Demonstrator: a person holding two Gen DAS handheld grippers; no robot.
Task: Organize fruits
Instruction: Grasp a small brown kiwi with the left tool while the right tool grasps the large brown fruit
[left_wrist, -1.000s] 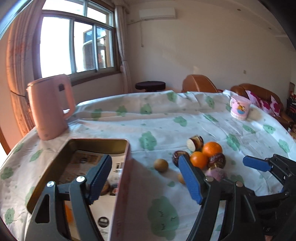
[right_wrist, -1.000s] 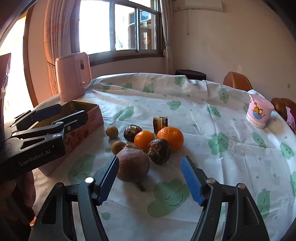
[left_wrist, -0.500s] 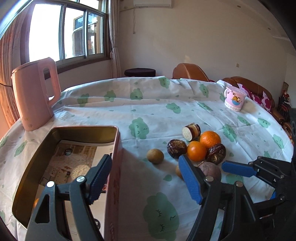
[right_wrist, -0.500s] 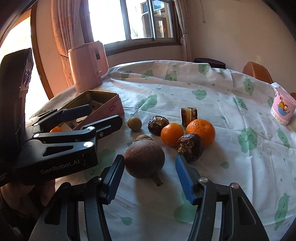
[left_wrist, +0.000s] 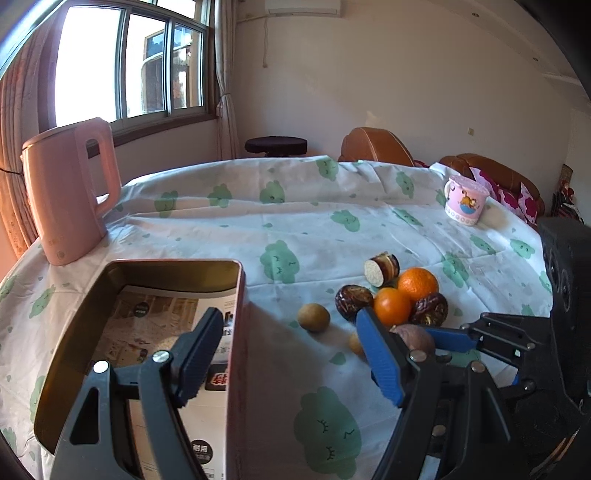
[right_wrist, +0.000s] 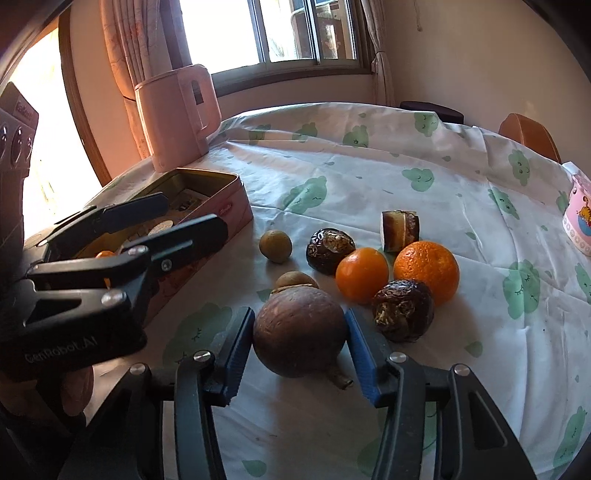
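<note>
A round brown mangosteen (right_wrist: 300, 332) lies on the tablecloth between the fingers of my right gripper (right_wrist: 299, 345), which have closed in until both pads touch it. Behind it lie two oranges (right_wrist: 362, 275), two dark wrinkled fruits (right_wrist: 402, 310), a cut dark piece (right_wrist: 399, 230) and two small brown fruits (right_wrist: 275, 246). The open pink tin (left_wrist: 147, 332) stands at the left, lined with printed paper, a small orange fruit inside. My left gripper (left_wrist: 291, 354) is open and empty above the tin's right wall. The fruit cluster (left_wrist: 391, 306) lies to its right.
A pink kettle (left_wrist: 70, 192) stands behind the tin at the table's far left edge. A pink cartoon cup (left_wrist: 465, 201) stands at the far right. Beyond the table are a dark stool (left_wrist: 276, 144) and brown sofas (left_wrist: 376, 146).
My right gripper has moved forward around the mangosteen and its fingers have closed onto it. My left gripper has shifted a little over the tin and stays open.
</note>
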